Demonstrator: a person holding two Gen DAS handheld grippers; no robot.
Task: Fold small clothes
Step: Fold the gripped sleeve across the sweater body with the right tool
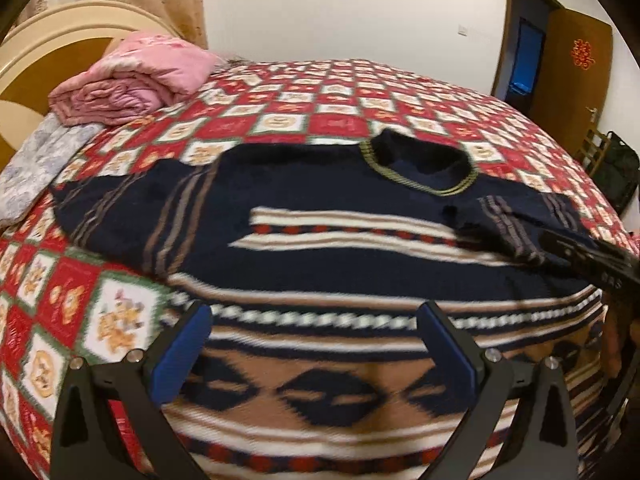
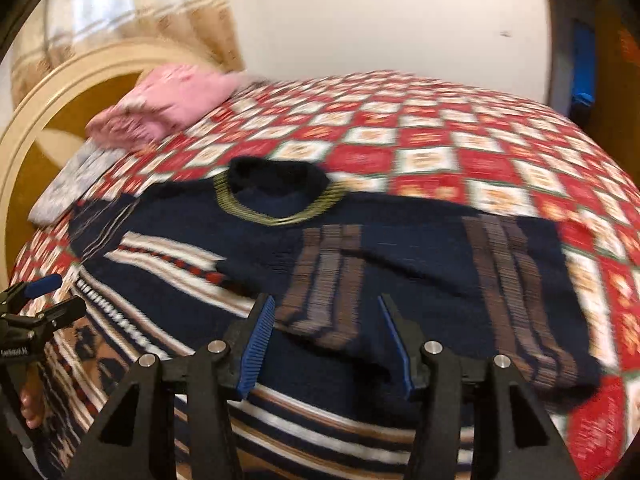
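Note:
A navy patterned sweater [image 1: 320, 248] lies flat on the bed, collar [image 1: 420, 172] away from me, striped hem toward me. Its right sleeve [image 2: 400, 272] is folded in across the chest; the left sleeve [image 1: 120, 208] is spread out to the left. My left gripper [image 1: 316, 344] is open and empty above the hem. My right gripper [image 2: 326, 340] is open and empty just over the folded sleeve's cuff [image 2: 320, 320]. The right gripper also shows at the right edge of the left wrist view [image 1: 592, 256], and the left gripper at the left edge of the right wrist view [image 2: 44, 296].
The bed has a red and white checked cover [image 1: 320, 100]. A folded pink quilt [image 1: 132, 80] and a grey pillow [image 1: 36, 168] lie by the headboard [image 1: 52, 40] at far left. A brown door [image 1: 576, 68] stands at the far right.

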